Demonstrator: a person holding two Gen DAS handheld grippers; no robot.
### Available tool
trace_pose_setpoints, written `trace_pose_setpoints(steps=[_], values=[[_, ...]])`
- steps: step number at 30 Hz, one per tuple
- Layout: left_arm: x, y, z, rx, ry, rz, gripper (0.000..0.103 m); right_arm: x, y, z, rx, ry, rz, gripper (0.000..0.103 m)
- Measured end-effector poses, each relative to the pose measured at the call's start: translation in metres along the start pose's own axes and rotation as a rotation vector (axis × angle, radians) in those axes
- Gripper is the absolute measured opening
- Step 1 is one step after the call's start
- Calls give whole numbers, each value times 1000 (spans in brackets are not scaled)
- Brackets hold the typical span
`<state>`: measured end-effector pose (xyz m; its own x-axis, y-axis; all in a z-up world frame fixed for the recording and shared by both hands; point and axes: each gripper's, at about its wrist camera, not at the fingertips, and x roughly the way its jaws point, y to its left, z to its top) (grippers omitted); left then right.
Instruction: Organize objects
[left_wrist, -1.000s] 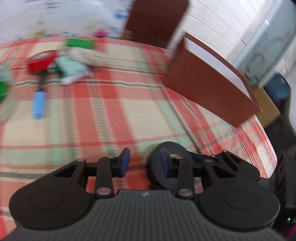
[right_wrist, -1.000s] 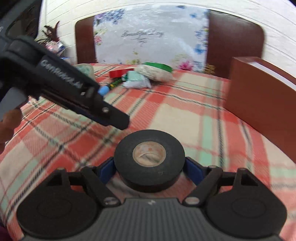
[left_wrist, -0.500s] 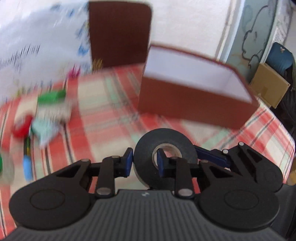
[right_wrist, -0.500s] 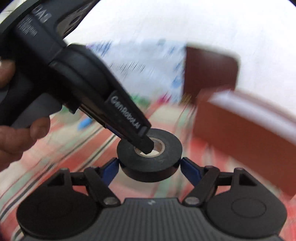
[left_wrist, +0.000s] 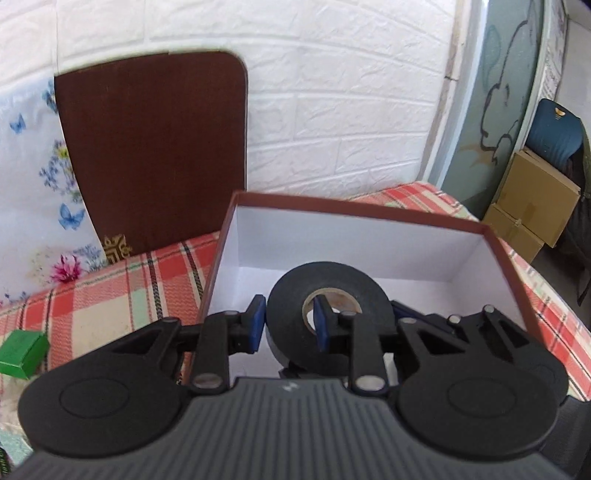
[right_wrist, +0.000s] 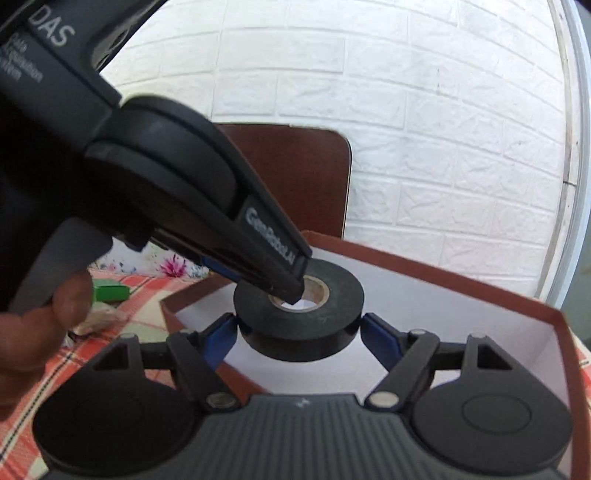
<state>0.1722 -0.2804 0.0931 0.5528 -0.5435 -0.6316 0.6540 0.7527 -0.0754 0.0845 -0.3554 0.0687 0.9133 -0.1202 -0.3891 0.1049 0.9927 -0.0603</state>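
The roll of black tape (left_wrist: 327, 306) hangs in the air over the open white inside of the brown box (left_wrist: 406, 218), clear of the box floor, and both grippers hold it at once. The left gripper (left_wrist: 290, 326) pinches one side of the ring: one blue pad sits against the tape's outer edge and the other reaches into the cardboard core, so its jaws are clamped on the tape wall, having just closed a little further. In the right wrist view the same tape (right_wrist: 299, 314) lies flat between the blue pads of the right gripper (right_wrist: 299, 338), which press on its outer rim from either side, spread wide across the roll; the left gripper's tip comes down from the upper left into the core, with a person's hand (right_wrist: 40, 328) on its handle at the left edge.

The box stands on a red and green checked tablecloth (left_wrist: 122, 295). Left of the box, on the cloth, lies a small green box (left_wrist: 22, 352). Behind the box stands a dark brown chair back (left_wrist: 155, 155) against a white brick wall (left_wrist: 332, 92).
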Motion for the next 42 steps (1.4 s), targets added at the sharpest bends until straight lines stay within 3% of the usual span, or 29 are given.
trace_pose_setpoints(steps=[2, 5, 10, 13, 15, 21, 26, 30, 33, 36, 38, 40, 42], values=[[5, 5, -4, -14, 23, -18, 30, 6, 0, 0, 5, -9, -17, 79], [-15, 7, -10, -7, -17, -23, 30, 1, 4, -3, 7, -23, -32, 79], [-69, 15, -34, -16, -116, -58, 30, -42, 18, -21, 15, -115, -61, 79], [-97, 28, -66, -34, -120, -57, 30, -71, 34, -39, 18, -144, -35, 80], [-107, 41, -97, -52, -83, -29, 30, -80, 48, -51, 12, -102, 21, 81], [-120, 101, -187, -153, 98, 148, 30, -73, 94, -81, -22, 122, 169, 79], [-177, 171, -231, -354, 38, 222, 30, -73, 137, -88, -76, 171, 266, 78], [-218, 232, -238, -518, -70, 302, 30, -75, 184, -79, -160, 168, 367, 78], [-224, 266, -227, -556, -103, 356, 30, -71, 223, -79, -243, 162, 425, 79], [-205, 280, -213, -523, -68, 386, 30, -59, 256, -91, -309, 216, 445, 79], [-188, 286, -210, -513, -19, 403, 28, -61, 261, -93, -317, 194, 437, 81], [-177, 296, -218, -540, 14, 428, 14, -61, 257, -91, -297, 214, 441, 81], [-183, 295, -226, -563, 11, 406, 8, -59, 248, -89, -255, 241, 432, 81]])
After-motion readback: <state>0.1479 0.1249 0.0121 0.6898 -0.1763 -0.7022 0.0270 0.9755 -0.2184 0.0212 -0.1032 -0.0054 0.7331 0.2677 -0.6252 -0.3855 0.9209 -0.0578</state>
